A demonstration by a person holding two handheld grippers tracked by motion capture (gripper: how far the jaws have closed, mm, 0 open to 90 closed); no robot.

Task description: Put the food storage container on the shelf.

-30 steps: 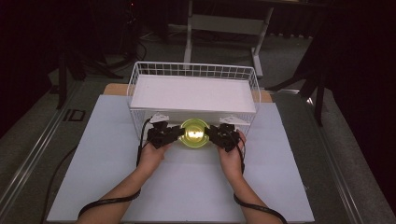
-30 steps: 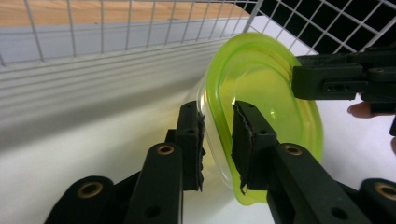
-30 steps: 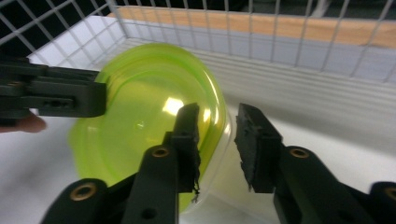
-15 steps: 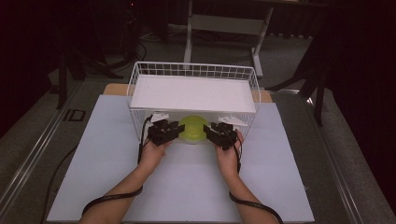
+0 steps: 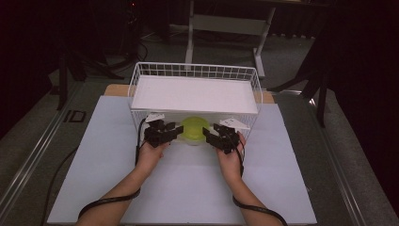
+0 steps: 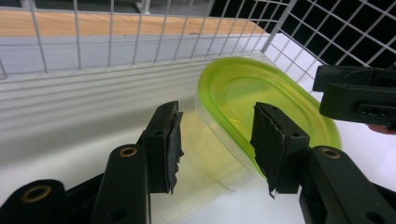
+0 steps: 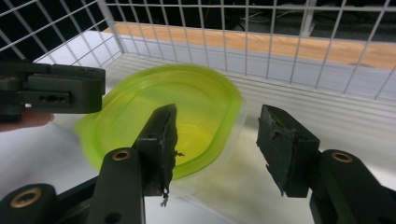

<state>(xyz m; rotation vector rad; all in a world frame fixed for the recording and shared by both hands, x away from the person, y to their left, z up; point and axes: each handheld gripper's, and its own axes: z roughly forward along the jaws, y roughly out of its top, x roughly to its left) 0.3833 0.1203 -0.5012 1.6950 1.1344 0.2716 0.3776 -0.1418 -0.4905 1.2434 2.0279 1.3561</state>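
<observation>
Two claws, both letting go: your left claw [image 5: 175, 132] and right claw [image 5: 208, 133] have just been opening, and their pads now stand apart beside the green-lidded container [image 5: 193, 130] without pressing it. The container sits tilted inside the wire basket [image 5: 136, 75], under its white shelf [image 5: 195, 94], right at the basket's near edge toward you, on the white sheet covering the table [image 5: 188, 188]. Looks like the drop-off step is about done. Next you probably want to back both hands straight out without snagging the wires. The tub looks empty through its clear wall, though the lid hides most of the inside.
</observation>
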